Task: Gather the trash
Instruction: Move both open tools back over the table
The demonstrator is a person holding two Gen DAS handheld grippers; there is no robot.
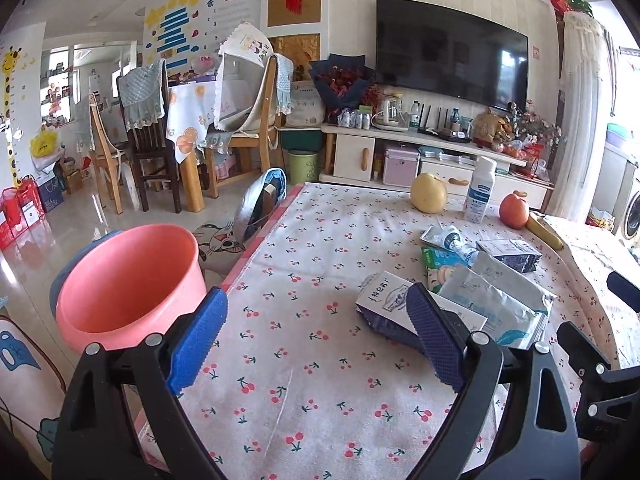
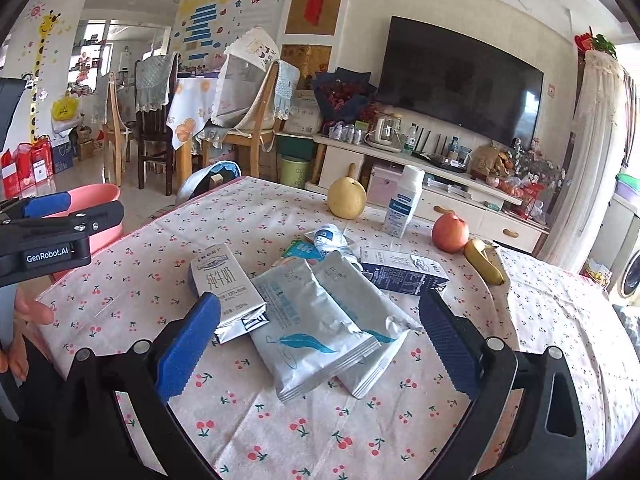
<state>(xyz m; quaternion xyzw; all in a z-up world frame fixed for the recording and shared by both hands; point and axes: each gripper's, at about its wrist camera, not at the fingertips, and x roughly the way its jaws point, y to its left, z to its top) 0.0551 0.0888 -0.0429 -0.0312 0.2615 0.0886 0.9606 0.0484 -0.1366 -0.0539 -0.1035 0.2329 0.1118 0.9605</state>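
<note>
A heap of trash lies on the cherry-print tablecloth (image 2: 304, 432): a flattened white milk carton (image 2: 228, 284), two silver-blue foil pouches (image 2: 312, 336), a dark blue carton (image 2: 404, 272), a crumpled wrapper (image 2: 332, 240). The carton (image 1: 386, 296) and pouches (image 1: 496, 300) also show in the left wrist view. A pink bucket (image 1: 128, 284) stands off the table's left edge. My left gripper (image 1: 316, 340) is open and empty over the cloth, left of the heap. My right gripper (image 2: 320, 348) is open, its fingers either side of the pouches.
A yellow pear (image 2: 347, 198), a white bottle (image 2: 404, 202), a red apple (image 2: 450, 232) and a banana (image 2: 486, 260) sit at the table's far side. A TV cabinet (image 1: 400, 148), dining chairs (image 1: 148, 128) and a green bin (image 1: 303, 166) stand beyond.
</note>
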